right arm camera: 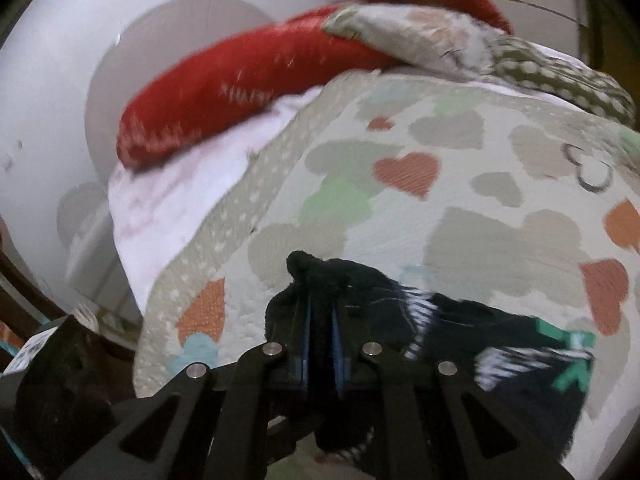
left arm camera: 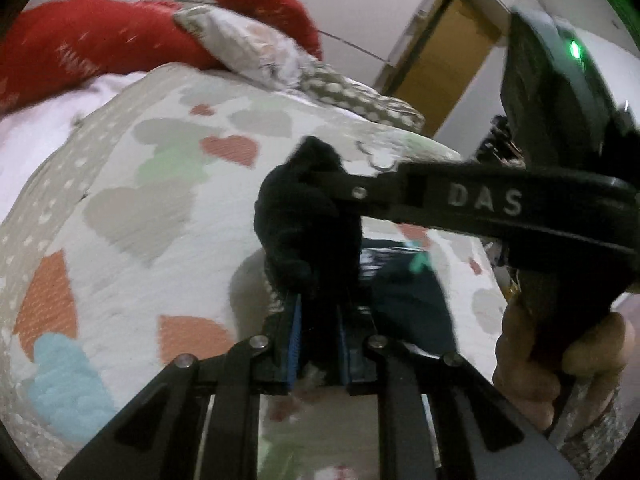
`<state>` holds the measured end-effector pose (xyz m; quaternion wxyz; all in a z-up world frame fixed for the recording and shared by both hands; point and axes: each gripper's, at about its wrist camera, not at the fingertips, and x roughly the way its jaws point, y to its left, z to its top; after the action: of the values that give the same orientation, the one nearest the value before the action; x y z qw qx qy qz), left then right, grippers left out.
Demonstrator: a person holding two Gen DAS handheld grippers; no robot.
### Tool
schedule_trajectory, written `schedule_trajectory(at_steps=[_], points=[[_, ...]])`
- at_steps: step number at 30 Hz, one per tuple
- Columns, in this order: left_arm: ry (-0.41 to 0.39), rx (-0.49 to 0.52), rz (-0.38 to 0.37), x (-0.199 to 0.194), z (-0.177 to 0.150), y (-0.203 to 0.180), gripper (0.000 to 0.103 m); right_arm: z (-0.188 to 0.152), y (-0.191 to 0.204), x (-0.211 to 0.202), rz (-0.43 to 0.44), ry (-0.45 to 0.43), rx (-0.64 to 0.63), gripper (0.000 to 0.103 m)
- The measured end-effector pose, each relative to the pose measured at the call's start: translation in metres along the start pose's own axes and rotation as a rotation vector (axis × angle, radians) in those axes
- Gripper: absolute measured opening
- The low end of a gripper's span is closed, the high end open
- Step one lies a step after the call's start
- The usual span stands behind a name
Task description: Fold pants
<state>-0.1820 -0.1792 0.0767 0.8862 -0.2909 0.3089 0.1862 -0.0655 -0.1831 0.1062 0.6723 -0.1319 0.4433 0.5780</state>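
Note:
The pants are black with white and green markings. In the left wrist view my left gripper (left arm camera: pixel 318 308) is shut on a bunched black fold of the pants (left arm camera: pixel 296 216), lifted above the bed. My right gripper (left arm camera: pixel 336 184) reaches in from the right and pinches the same bunch beside it. In the right wrist view my right gripper (right arm camera: pixel 320 312) is shut on black pants cloth (right arm camera: pixel 380 292); the rest of the pants trails right and down over the quilt, with white stripes and a green mark (right arm camera: pixel 568 356).
A white quilt with coloured hearts (left arm camera: pixel 132 208) covers the bed. A red cushion (left arm camera: pixel 92 48) and a patterned pillow (left arm camera: pixel 256 52) lie at the head. A doorway (left arm camera: pixel 444 56) is at the far right. A hand (left arm camera: pixel 560 364) holds the right tool.

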Motion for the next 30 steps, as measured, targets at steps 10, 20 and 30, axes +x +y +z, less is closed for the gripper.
schedule_trajectory(at_steps=[10,20,30], points=[[0.032,0.069,-0.019,0.000,0.008,-0.044,0.025,-0.062,-0.132,-0.060,-0.052,-0.082,0.254,0.009],[0.106,-0.005,0.037,0.028,0.005,-0.032,0.027,-0.087,-0.173,-0.084,-0.019,-0.186,0.364,0.060],[0.082,0.015,0.073,0.018,0.006,-0.029,0.034,-0.079,-0.141,-0.019,0.034,-0.100,0.329,0.029]])
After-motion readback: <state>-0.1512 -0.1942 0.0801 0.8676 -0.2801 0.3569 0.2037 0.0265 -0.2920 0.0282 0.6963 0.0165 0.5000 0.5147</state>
